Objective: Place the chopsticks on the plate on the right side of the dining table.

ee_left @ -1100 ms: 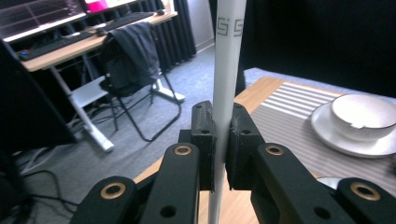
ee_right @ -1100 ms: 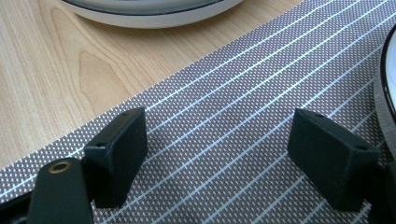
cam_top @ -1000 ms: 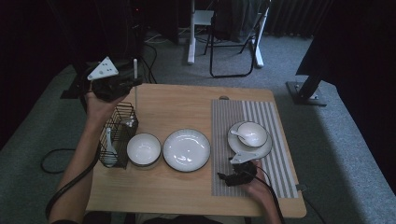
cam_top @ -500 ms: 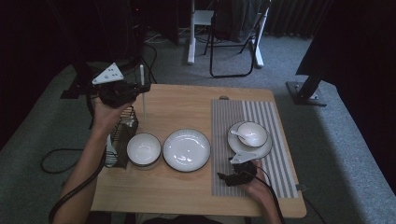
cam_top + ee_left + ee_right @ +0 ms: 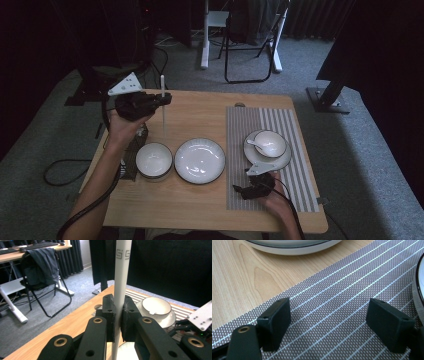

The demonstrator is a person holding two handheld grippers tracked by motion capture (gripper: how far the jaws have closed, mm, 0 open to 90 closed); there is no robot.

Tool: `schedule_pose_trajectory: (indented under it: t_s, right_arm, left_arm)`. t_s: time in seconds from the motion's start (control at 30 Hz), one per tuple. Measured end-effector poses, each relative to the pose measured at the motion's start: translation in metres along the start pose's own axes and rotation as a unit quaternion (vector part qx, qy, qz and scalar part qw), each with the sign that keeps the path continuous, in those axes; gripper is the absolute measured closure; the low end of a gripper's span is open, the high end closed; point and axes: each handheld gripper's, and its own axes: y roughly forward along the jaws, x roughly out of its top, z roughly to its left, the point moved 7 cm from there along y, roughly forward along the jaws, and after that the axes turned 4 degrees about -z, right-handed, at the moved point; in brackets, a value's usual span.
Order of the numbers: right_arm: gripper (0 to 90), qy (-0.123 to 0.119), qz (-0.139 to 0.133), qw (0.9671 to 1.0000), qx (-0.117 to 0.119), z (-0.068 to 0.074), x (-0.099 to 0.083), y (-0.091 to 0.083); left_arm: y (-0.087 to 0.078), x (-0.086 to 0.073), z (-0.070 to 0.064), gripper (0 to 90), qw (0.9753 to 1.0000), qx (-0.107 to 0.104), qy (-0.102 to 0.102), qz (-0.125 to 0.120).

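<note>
Since the earlier frames the left claw (image 5: 161,100) has been lifting away from the rack (image 5: 131,150) at the bench's left edge, carrying a white chopstick (image 5: 163,107) up and toward the middle, while the right claw (image 5: 240,190) has been staying put on the mat. Going from largest down: the bench (image 5: 200,107) is carrying a striped mat (image 5: 295,125) on its right half, a plate (image 5: 200,161) is sitting near the middle, a bowl (image 5: 154,160) is sitting just left of it, and a cup (image 5: 270,143) with a spoon in it is resting on a saucer on the mat. The left claw is clamping the chopstick (image 5: 121,277) between its pads (image 5: 109,315), holding it upright in the air above the bare wood behind the bowl and plate, touching nothing below. The right claw (image 5: 337,322) is lying low over the mat (image 5: 332,297) with its jaws standing wide apart and nothing between them. To do this step well, I judge the person should be keeping the stick vertical until it is clear of the rack and bowl, then tipping it slowly and lowering it flat beside the plate, letting go only once it is resting. The stick's top and bottom are being cut off in the left gripper view, the rack is largely hidden by the forearm, and what else the rack is holding is too dark to make out.
</note>
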Motion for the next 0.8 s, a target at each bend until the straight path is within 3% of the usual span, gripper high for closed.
schedule_pose_trajectory:
  t_s: [0.3,0.8]
  right_arm:
    - [19.5,0.0,0.0,1.0,0.0,0.0,0.0,0.0]
    - [19.6,0.0,0.0,1.0,0.0,0.0,0.0,0.0]
  left_arm:
    - [0.015,0.0,-0.017,84.1,0.9998,-0.021,-0.004,0.0]
    - [0.029,-0.005,-0.03,84.1,0.999,-0.042,-0.016,-0.006]
